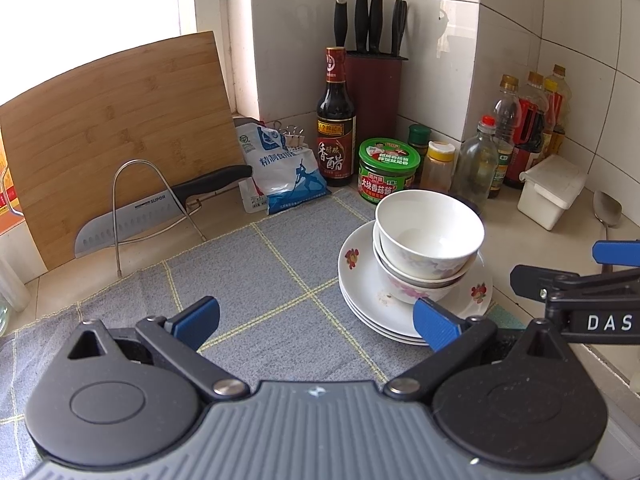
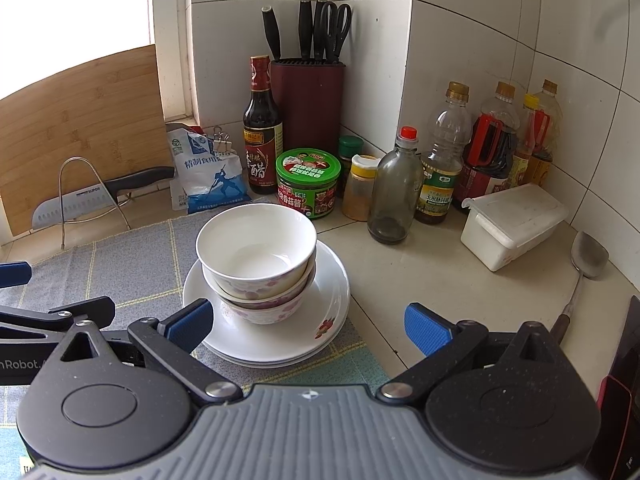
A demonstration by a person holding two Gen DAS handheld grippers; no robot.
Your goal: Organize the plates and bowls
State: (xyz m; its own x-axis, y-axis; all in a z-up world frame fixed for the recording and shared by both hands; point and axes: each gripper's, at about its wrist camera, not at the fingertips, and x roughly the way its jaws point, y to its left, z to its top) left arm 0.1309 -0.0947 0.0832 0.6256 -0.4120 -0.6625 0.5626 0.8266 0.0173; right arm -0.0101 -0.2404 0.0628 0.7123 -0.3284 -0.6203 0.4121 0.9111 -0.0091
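Note:
A stack of white floral bowls (image 1: 428,240) sits on a stack of white plates (image 1: 360,300) on the right part of a grey checked mat (image 1: 240,272). The bowls (image 2: 256,252) and plates (image 2: 328,300) also show in the right wrist view. My left gripper (image 1: 316,322) is open and empty, low over the mat, its right finger close to the plates' near rim. My right gripper (image 2: 306,326) is open and empty, just in front of the plates. The right gripper's fingers (image 1: 560,280) show at the right edge of the left wrist view.
A bamboo cutting board (image 1: 112,140) and a knife on a wire rack (image 1: 160,208) stand at back left. A salt bag (image 1: 280,172), vinegar bottle (image 1: 336,120), knife block (image 1: 372,80), green jar (image 2: 308,184), several bottles (image 2: 440,160), a white box (image 2: 512,224) and a ladle (image 2: 588,264) line the back and right.

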